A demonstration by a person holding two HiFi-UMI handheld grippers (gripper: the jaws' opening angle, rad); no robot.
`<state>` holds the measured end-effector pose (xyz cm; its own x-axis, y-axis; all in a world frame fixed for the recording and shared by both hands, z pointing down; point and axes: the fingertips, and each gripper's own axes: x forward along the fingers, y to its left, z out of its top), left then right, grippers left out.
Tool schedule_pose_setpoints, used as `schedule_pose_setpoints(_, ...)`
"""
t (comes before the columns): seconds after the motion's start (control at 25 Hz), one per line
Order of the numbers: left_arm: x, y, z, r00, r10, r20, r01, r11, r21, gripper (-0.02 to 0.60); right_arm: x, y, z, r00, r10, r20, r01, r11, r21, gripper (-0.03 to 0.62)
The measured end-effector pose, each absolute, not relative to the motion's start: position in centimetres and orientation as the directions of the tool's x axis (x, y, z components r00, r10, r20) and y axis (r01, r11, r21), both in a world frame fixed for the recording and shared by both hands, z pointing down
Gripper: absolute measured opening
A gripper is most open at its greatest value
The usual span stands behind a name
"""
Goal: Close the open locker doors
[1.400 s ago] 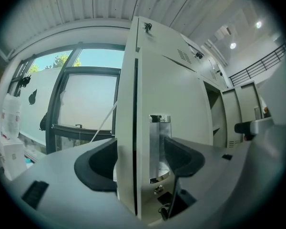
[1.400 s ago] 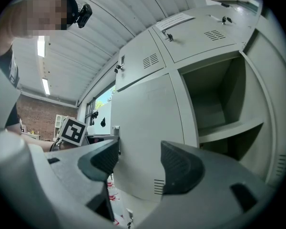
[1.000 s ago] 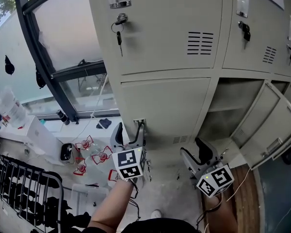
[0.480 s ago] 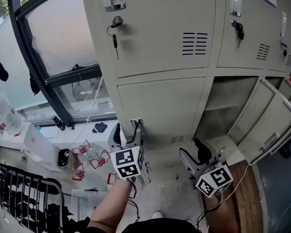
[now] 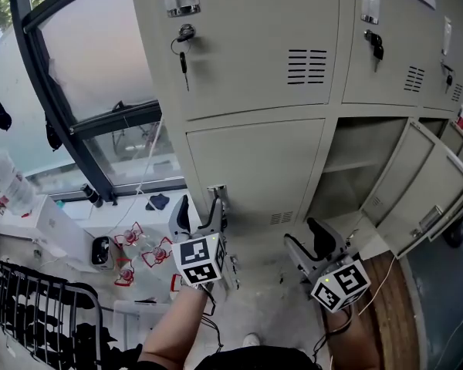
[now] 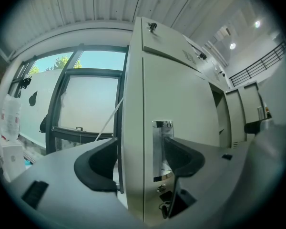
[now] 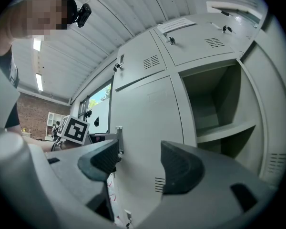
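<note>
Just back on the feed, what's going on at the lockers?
A person holds a gripper in each hand at a bank of lockers. The left gripper, jaws apart, straddles the handle edge of the lower left door, which looks shut. The right gripper is open and empty. The open door further right is not yet closed.

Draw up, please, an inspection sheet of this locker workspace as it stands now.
Surface: pale speckled floor; wooden strip at right.
Job's things: lower left door shut; open door swung wide, its compartment empty, one shelf.
Clutter: red-edged items and a black rack on the floor at left.
Grippers: left claw open, straddling the lockers' corner edge; right claw open, empty, facing the shut door.
Cables: thin wire trailing from the right claw; white cord by the window.
Surroundings: dark-framed window at left; keys hang in upper locks.
</note>
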<state>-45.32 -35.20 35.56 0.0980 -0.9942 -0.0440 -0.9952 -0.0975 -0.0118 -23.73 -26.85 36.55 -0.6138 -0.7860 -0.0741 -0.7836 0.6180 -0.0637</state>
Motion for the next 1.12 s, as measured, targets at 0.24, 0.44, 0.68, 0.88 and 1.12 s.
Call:
schedule_pose_setpoints(0.24,-44.4,-33.4,34.4,0.133,-0.988,-0.078,-0.991,-0.131,-0.038,0.302,-23.9,-26.5,36.7,-0.620,-0.780,-0.081,-0.777,0.625,-0.073,0.264)
schedule_pose_setpoints(0.44,-41.4,-31.8,33.8,0.240,-0.967,-0.086,-0.968,-0.232,-0.092,0.259,-23.5,-26.3,36.7,-0.612,-0.786,-0.086,-0.782,0.618,-0.079,0.264)
schedule_pose_setpoints(0.68,-36.2,-30.6,34.6,0.395,-0.916,-0.063,-0.915,-0.387,-0.113,0.189,-21.2,-25.9,36.9,-0.574,-0.814,-0.090,-0.810,0.580,-0.089,0.265)
schedule_pose_setpoints(0.88,-31.7,-30.3,35.4,0.501,-0.864,-0.037,-0.864,-0.497,-0.082,0.160,-18.1,-25.3,37.1,-0.518,-0.851,-0.086,-0.845,0.525,-0.100,0.264)
schedule_pose_setpoints(1.12,-25.0,-29.7,35.8,0.631,-0.775,-0.033,-0.775,-0.628,-0.070,0.138,-12.7,-23.8,37.2,-0.412,-0.907,-0.083,-0.901,0.419,-0.109,0.264)
